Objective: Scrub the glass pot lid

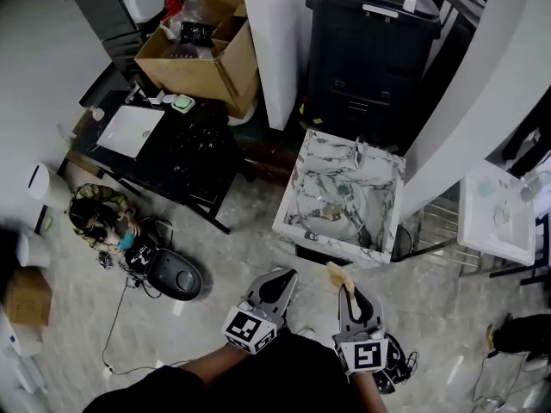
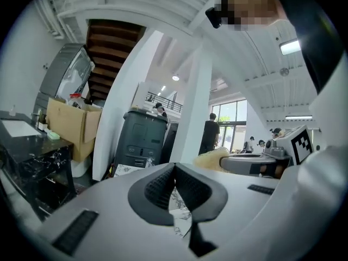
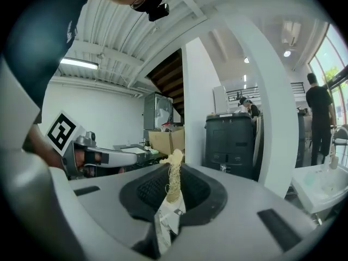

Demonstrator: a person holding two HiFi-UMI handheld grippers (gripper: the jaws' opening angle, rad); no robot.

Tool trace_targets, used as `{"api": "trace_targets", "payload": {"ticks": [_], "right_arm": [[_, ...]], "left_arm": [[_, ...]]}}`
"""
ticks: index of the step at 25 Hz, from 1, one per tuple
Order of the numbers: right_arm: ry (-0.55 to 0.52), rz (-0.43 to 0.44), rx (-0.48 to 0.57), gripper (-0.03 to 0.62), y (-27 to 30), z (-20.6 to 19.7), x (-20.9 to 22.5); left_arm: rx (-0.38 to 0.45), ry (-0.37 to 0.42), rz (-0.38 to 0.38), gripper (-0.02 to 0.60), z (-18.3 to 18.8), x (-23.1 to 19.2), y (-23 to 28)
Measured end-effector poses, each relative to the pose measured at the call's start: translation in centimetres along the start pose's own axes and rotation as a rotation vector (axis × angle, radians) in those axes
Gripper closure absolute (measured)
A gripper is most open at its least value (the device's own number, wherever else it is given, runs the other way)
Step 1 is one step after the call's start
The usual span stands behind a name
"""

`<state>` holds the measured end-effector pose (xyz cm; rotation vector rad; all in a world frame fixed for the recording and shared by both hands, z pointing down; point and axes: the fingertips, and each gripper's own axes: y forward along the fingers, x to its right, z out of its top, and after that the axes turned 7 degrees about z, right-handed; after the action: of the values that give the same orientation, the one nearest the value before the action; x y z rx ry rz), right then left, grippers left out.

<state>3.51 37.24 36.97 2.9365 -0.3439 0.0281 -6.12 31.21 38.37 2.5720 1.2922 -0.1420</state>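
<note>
Head view: approach step, scrubbing not started. Right gripper (image 1: pixel 346 289) is clamped on a loofah scrubber (image 1: pixel 337 274); left gripper (image 2: pixel 174 168) is closed and empty. Glass lid (image 1: pixel 331 205) appears to lie in the marble basin (image 1: pixel 327 241), well ahead. Next move likely: reach in, steady lid, scrub.

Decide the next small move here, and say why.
Probably carry the right gripper, shut on the yellow scrubber, forward over the marbled sink, where the glass lid seems to lie. Both grippers hang short of it; the left gripper is shut, empty.
</note>
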Motion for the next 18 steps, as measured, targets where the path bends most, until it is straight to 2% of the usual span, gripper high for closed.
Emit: {"api": "trace_targets", "payload": {"ticks": [6,11,14,18], "right_arm": [[-0.048,0.004,-0.078,0.533,8.7,1.0,2.6],[-0.044,0.007,-0.135,0.533,14.2,1.0,4.2],[0.004,0.001,-0.181,0.533,16.9,-1.0,4.7],[0.102,-0.034,-0.178,0.533,19.5,-2.6,5.2]], "left_arm": [[0.001,-0.025,-0.028,0.566,2.2,-6.1,5.0],[0.002,0.003,-0.072,0.565,2.7,-10.6,8.4],[-0.008,0.009,-0.087,0.566,2.7,-13.1,10.0],[-0.033,-0.035,-0.096,0.565,2.3,-15.6,12.3]]}}
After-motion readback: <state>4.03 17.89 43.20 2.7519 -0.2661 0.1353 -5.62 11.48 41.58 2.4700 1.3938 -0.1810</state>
